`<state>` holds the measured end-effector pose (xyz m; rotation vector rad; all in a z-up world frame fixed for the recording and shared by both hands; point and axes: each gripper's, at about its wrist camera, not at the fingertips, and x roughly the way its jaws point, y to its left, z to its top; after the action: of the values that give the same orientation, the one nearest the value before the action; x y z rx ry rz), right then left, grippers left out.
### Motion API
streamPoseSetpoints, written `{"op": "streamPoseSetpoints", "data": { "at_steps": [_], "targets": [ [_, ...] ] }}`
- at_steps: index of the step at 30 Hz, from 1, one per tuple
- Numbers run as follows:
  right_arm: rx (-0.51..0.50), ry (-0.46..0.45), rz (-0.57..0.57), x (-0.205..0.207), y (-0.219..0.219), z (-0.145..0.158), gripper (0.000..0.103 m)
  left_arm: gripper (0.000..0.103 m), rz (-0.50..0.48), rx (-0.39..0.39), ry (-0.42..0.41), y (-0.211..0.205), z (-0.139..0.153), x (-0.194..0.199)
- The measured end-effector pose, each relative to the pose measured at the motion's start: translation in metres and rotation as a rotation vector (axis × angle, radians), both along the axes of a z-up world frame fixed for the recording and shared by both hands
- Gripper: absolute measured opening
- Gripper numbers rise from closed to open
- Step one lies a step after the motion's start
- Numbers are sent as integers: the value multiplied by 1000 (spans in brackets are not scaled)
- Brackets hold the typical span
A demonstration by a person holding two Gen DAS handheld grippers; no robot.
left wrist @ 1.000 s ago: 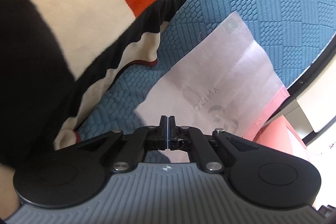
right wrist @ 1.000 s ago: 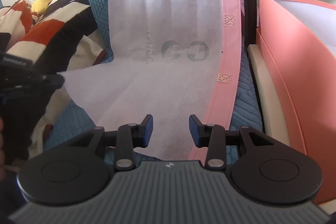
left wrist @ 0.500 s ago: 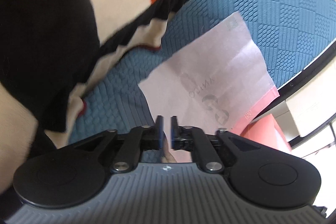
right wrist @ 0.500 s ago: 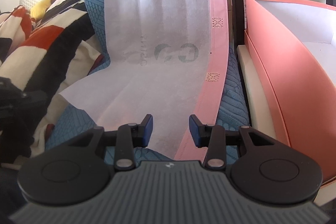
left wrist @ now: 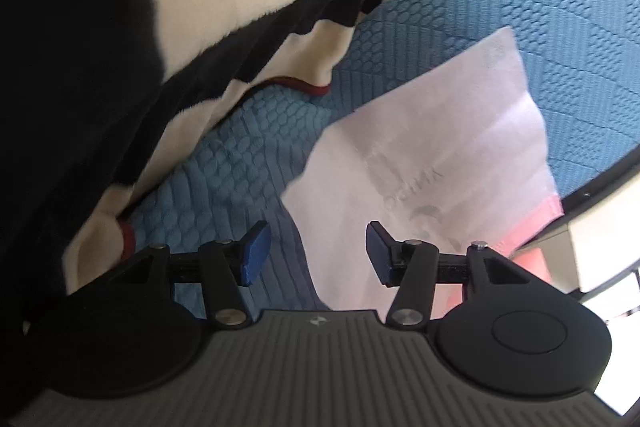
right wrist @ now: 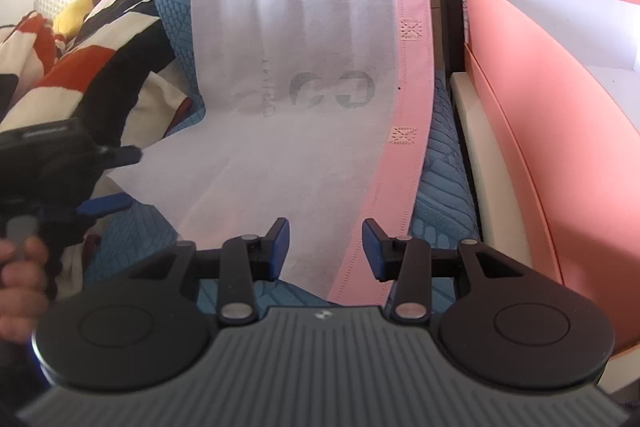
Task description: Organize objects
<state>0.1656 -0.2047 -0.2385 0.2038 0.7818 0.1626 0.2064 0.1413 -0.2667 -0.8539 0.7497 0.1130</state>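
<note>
Two open claws over a blue quilted cover (right wrist: pixel 444 163), largest surface in sight, spread under everything else and textured in raised ovals and stripes. Bunched along its left side, a plush blanket (left wrist: pixel 168 39) in black, cream and orange, edge lapping onto the blue. Stood to the right of the cover, beyond a pale ledge, a pink box (right wrist: pixel 560 155) with a white interior, lid off. Lay flat on the cover, a white non-woven bag (right wrist: pixel 300 115) with a pink band down its right edge, a faint grey logo showing through near the middle, and one corner drawn out to the left. Hovered low over the bag's near end, the right gripper (right wrist: pixel 324 247), blue-padded fingers (right wrist: pixel 279 247) spread apart with nothing between them, the pink band running just under the right-hand finger. Sat at the bag's left corner, the left gripper (left wrist: pixel 316 251), fingers wide apart and empty; in its own view the bag's near-left edge lay between the pads, left pad over bare blue cover, right pad over white fabric. Seen from the right wrist view, that same gripper (right wrist: pixel 108 179) had its two fingers just beside the bag's drawn-out corner; contact with the fabric could not be told. Wrapped round its handle at the frame's left edge, a bare hand (right wrist: pixel 20 271).
</note>
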Motion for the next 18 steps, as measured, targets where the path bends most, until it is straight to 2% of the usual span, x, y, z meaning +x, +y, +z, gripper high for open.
{"op": "streamPoseSetpoints", "data": {
  "at_steps": [1,3,4,6,8,12,15,18],
  "targets": [
    [-4,-2,2,1,1,0,43,57,2,15,-1,1,0,4],
    [-15,-8,4,3,3,-2,43,44,-4,35,8,0,-2,15],
    [-22,-11,5,4,5,-3,43,40,-14,45,13,-1,-4,19],
    [-36,-18,9,4,8,-4,43,17,-25,61,25,-3,-7,26],
    [-53,-23,14,5,11,-5,43,5,-31,74,30,-5,-9,29],
    [-76,-13,15,8,15,-9,43,0,-39,104,-9,-8,0,24],
    [-83,-9,9,7,14,-9,43,0,-47,155,-21,-10,10,13],
    [-82,-12,7,5,13,-8,43,0,-50,162,-25,-12,19,-2]
  ]
}}
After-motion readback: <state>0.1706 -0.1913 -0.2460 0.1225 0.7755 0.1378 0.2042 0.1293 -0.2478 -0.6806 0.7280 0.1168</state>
